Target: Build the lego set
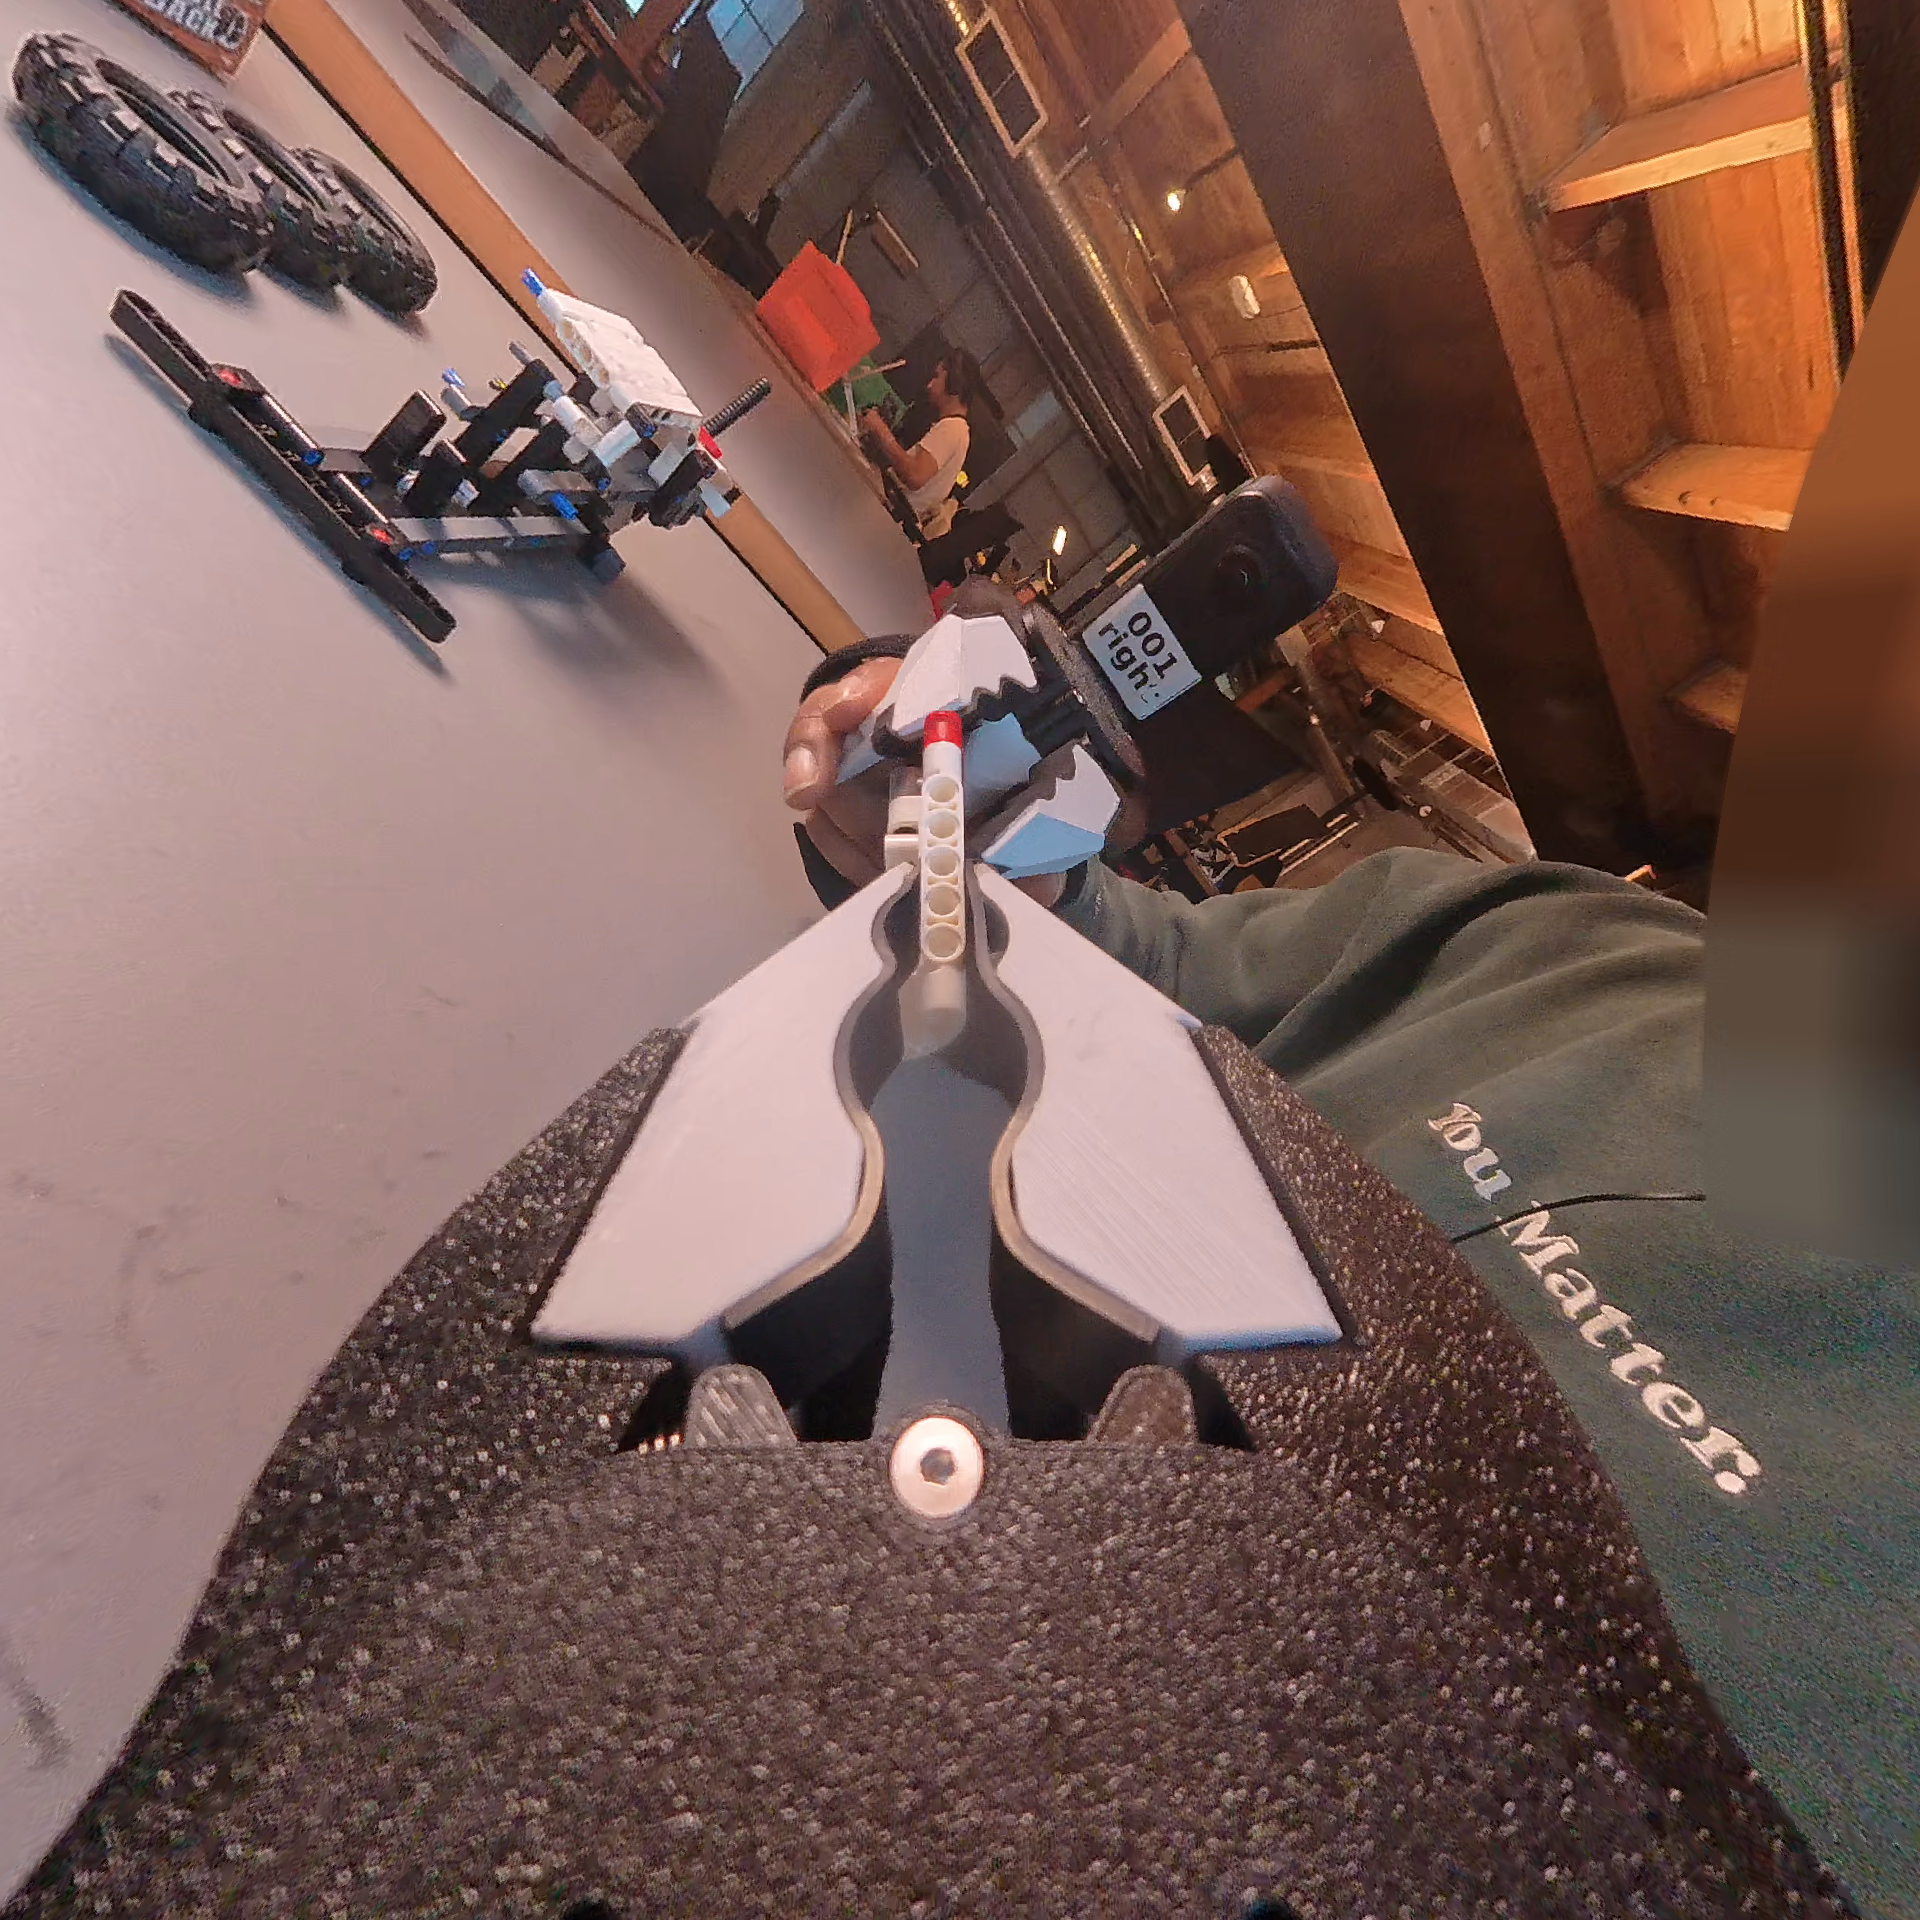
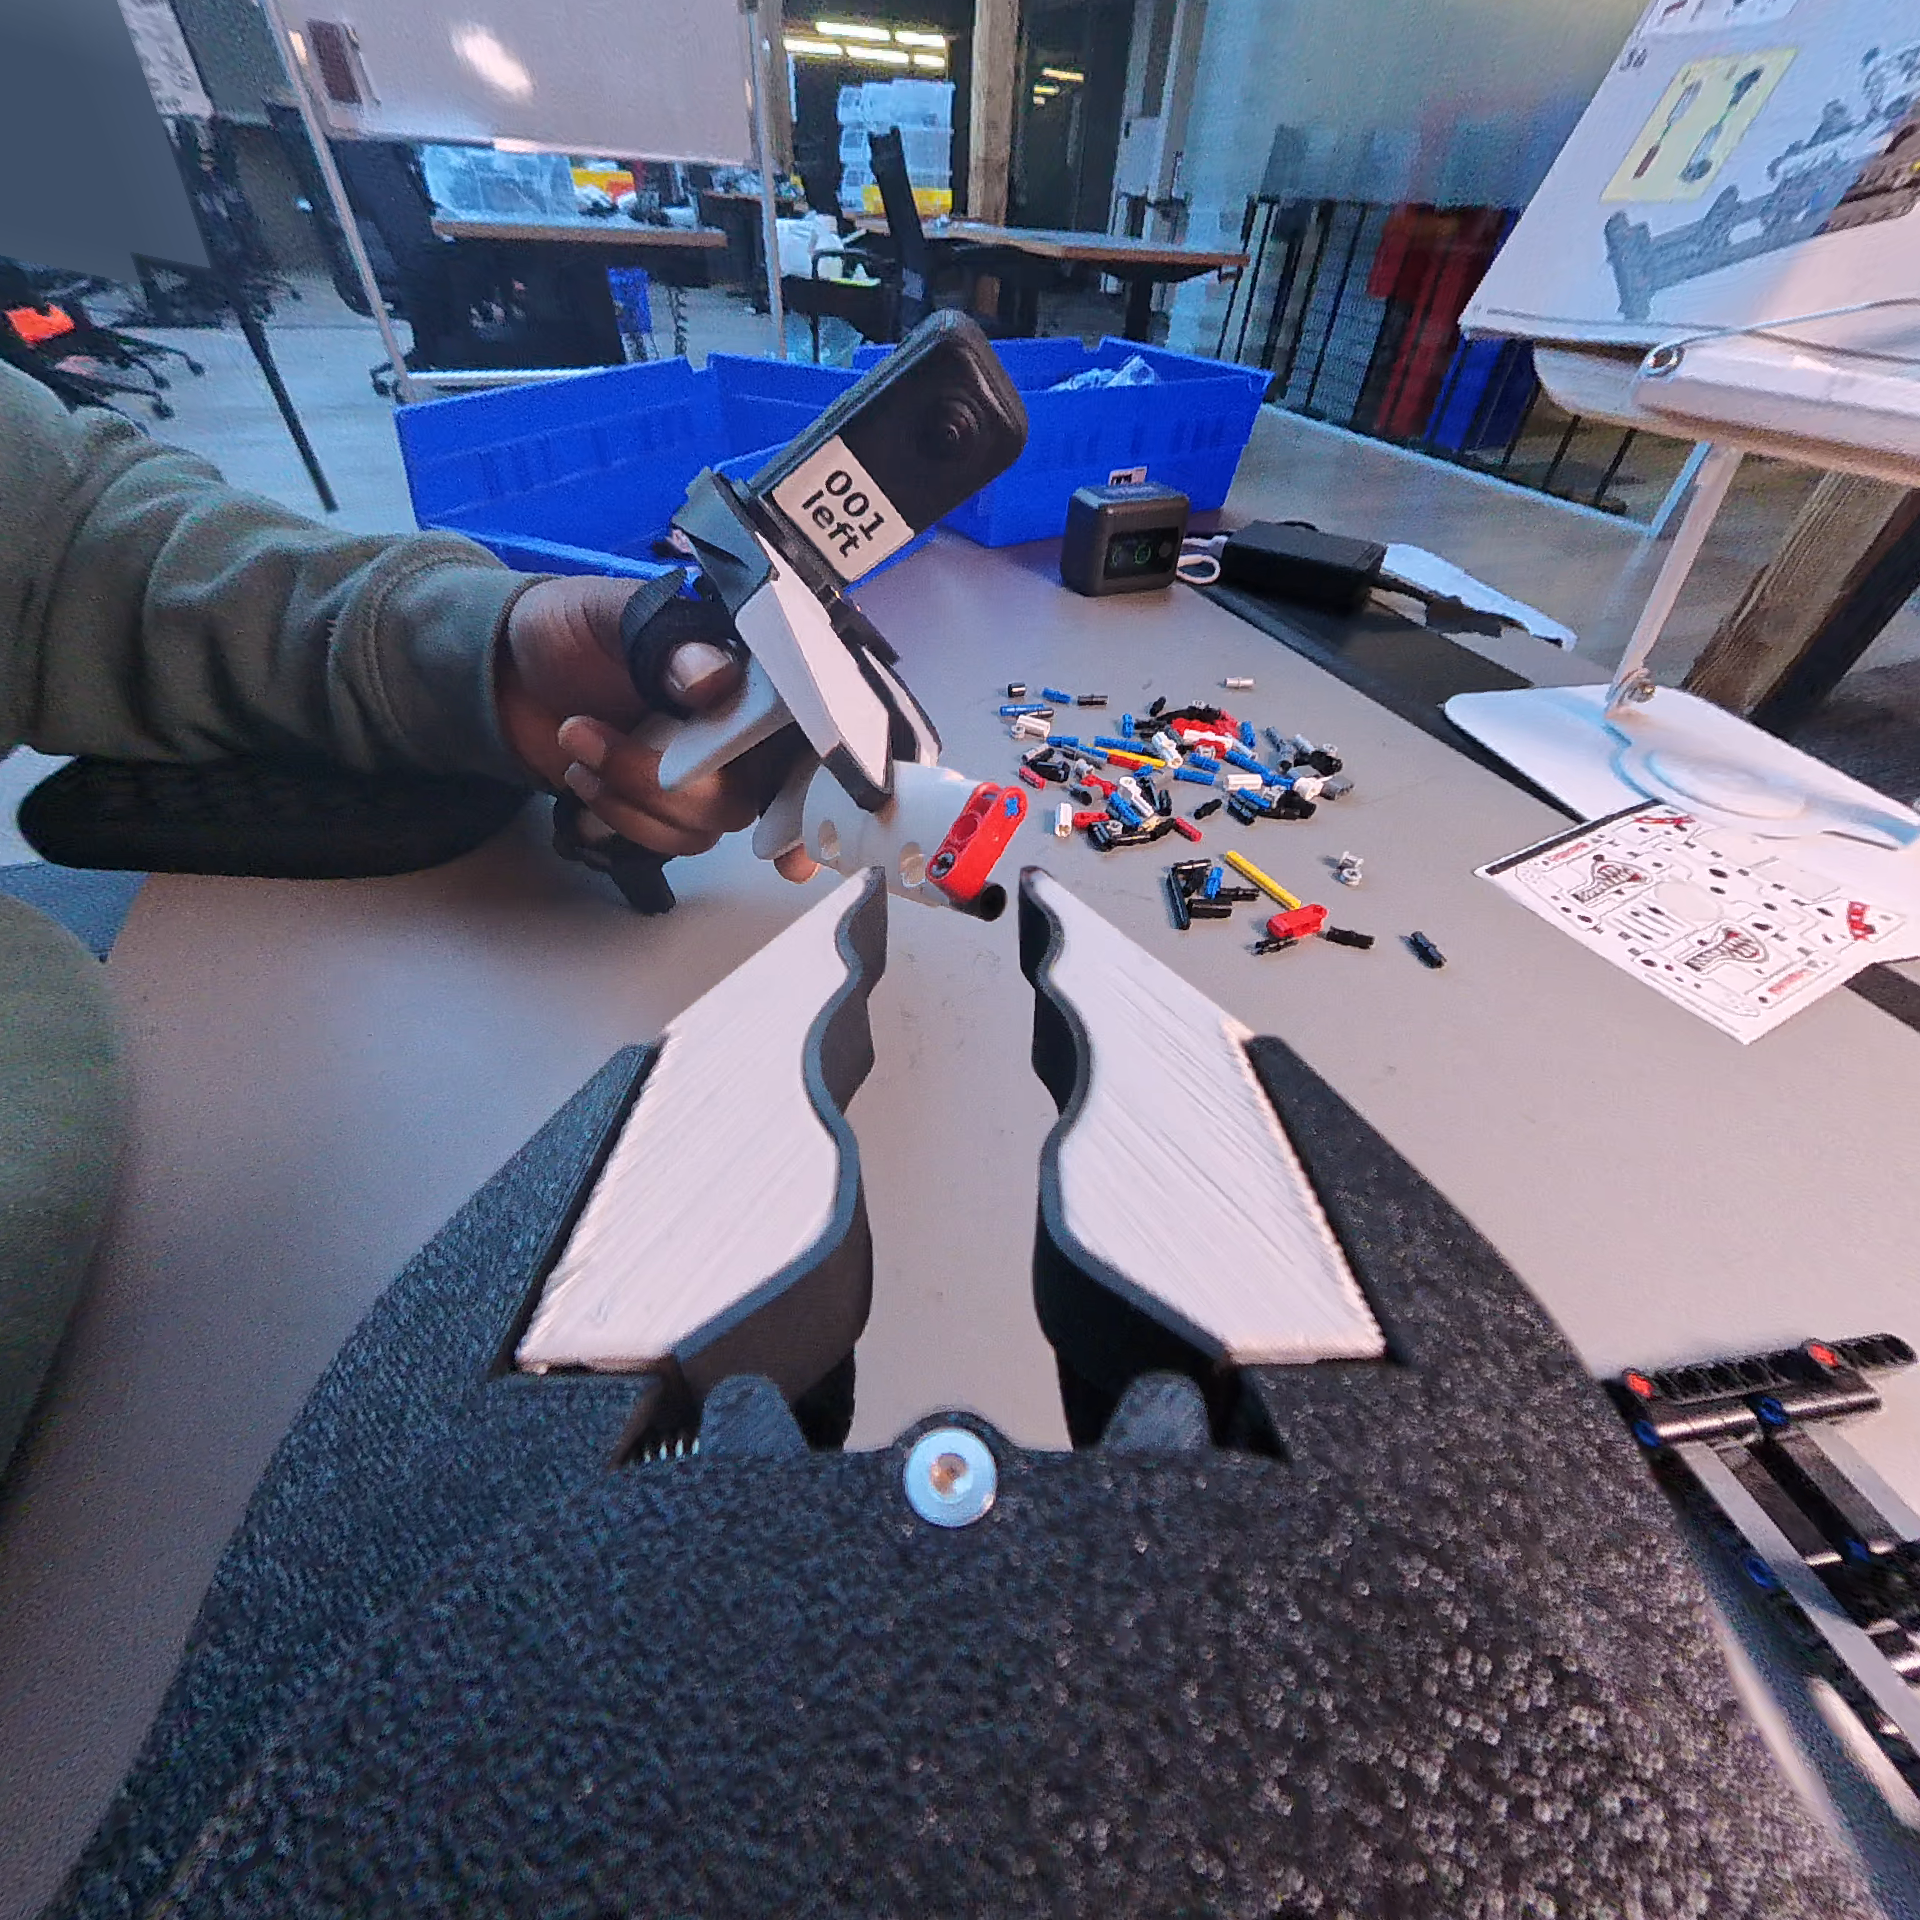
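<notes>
The left gripper (image 1: pixel 932 883) is clenched on a small white lego beam (image 1: pixel 940 862) with a row of round holes. The beam runs lengthwise between the two fingers, its lower end tucked back into the wavy hollow between them and its upper end sticking out past the tips. A red connector piece (image 2: pixel 977 840) sits on that free end, with a short black pin below it.

The right gripper (image 2: pixel 951 894) has its jaws released, with a plain gap between the two tips and nothing in them. From its own camera, the red end of the held beam hangs just in front of that gap, slightly toward the left finger; I cannot tell whether it touches.

On the grey table (image 1: pixel 312 935), well away from both grippers, stands the partly built lego chassis (image 1: pixel 468 457), black and white with blue pins. Three black tyres (image 1: pixel 218 177) lie beyond it. A scatter of loose small parts (image 2: pixel 1174 779) lies farther along the table, with a sticker sheet (image 2: pixel 1704 914) beside it and blue bins (image 2: pixel 644 447) behind.
</notes>
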{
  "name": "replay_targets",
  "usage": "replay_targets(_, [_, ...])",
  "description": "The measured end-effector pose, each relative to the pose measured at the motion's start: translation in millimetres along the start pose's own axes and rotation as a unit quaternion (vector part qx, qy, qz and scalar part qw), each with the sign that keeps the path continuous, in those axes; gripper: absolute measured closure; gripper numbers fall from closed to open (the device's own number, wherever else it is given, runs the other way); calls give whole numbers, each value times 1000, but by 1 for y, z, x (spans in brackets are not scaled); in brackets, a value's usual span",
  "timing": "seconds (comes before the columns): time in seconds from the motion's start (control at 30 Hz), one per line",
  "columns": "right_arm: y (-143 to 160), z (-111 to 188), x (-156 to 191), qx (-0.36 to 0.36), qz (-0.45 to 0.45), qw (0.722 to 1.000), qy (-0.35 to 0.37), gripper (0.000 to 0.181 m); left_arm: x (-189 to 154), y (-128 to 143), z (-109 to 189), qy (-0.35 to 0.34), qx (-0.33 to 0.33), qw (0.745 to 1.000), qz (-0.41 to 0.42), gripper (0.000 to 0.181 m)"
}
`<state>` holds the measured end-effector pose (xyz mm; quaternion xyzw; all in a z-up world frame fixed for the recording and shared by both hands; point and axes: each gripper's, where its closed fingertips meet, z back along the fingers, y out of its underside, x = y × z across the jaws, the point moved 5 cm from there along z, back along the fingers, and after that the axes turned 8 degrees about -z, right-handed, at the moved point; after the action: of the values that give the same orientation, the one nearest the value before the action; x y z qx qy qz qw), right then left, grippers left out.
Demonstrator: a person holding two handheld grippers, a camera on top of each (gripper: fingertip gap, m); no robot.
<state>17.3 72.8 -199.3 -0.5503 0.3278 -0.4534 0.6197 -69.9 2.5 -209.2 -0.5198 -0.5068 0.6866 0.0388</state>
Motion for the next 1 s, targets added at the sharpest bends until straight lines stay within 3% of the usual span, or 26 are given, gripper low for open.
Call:
replay_targets(0.1, [2,-3,-1,6,8,1000,12,167,0,1,-1,-5,5,1000,2,174])
replay_targets(0.23, [3,-4,0,16,15,1000,10,168,0,2,1,-8,6,1000,-3,174])
replay_targets(0.37, [10,-6,0,30,38,999,7,167,1,2,2,-35,35,997,-63,174])
replay_targets(0.57, [25,-13,4,69,62,996,-1,163,3,17,2,-127,156,952,-231,174])
replay_targets(0.77, [34,-14,7,107,85,991,-7,169,6,27,-2,-127,194,936,-263,173])
replay_targets(1.0, [49,-19,4,167,106,980,4,171,20,40,-1,-179,261,891,-326,172])
